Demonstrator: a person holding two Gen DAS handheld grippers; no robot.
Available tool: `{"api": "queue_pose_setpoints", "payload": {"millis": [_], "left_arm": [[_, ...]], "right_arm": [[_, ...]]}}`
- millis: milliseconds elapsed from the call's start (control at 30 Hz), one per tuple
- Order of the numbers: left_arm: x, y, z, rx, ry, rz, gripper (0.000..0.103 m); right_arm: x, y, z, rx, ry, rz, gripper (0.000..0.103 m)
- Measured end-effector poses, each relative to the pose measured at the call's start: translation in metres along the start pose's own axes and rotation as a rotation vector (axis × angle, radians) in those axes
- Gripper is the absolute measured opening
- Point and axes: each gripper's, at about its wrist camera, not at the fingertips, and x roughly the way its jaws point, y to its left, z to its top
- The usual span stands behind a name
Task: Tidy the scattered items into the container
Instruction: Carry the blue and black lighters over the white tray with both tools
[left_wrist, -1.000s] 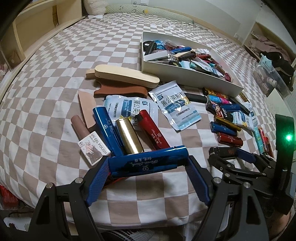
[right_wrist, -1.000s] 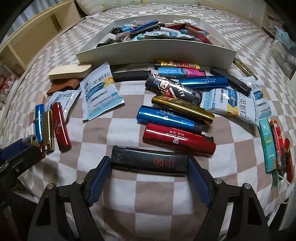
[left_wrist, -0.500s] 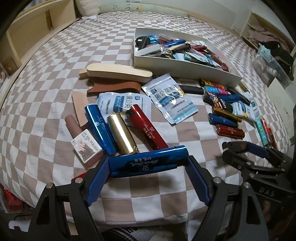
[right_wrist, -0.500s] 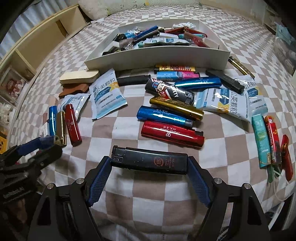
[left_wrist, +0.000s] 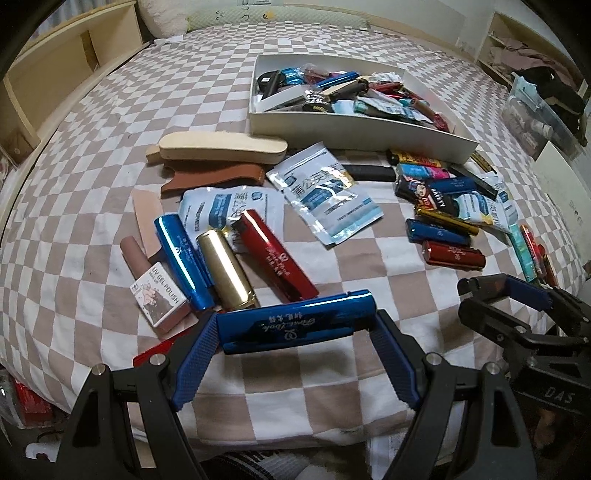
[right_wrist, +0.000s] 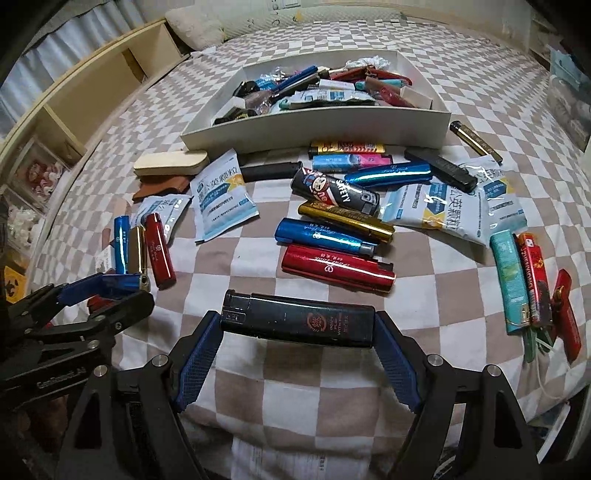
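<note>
Gripping a blue lighter (left_wrist: 295, 320) end to end in the left gripper (left_wrist: 293, 332), a black lighter (right_wrist: 297, 319) likewise in the right gripper (right_wrist: 297, 328). Likely handling light, rigid, glossy, slippery; pinching the ends seeming secure. Heading toward the white container (right_wrist: 314, 129) at twelve o'clock across the checked bedspread (right_wrist: 229, 266).

Dim indoor light, soft shadows, glare on foil, fisheye-warped dark corners

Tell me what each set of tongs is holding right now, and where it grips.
Left tongs: blue lighter, pinched end to end. Right tongs: black lighter, also clamped at its two ends.
</note>
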Motion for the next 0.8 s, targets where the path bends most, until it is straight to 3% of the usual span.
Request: {"api": "queue_pose_setpoints", "payload": {"millis": [267, 800], "left_arm": [[-0.012, -0.012, 0.007, 0.023, -0.028, -0.015, 0.082], [-0.062, -0.029, 0.025, 0.047, -0.162, -0.033, 0.082]], "right_arm": [[-0.019, -0.01, 0.005, 0.019, -0.038, 0.028, 0.082], [-0.082, -0.014, 0.026, 0.006, -0.155, 0.083, 0.082]]}}
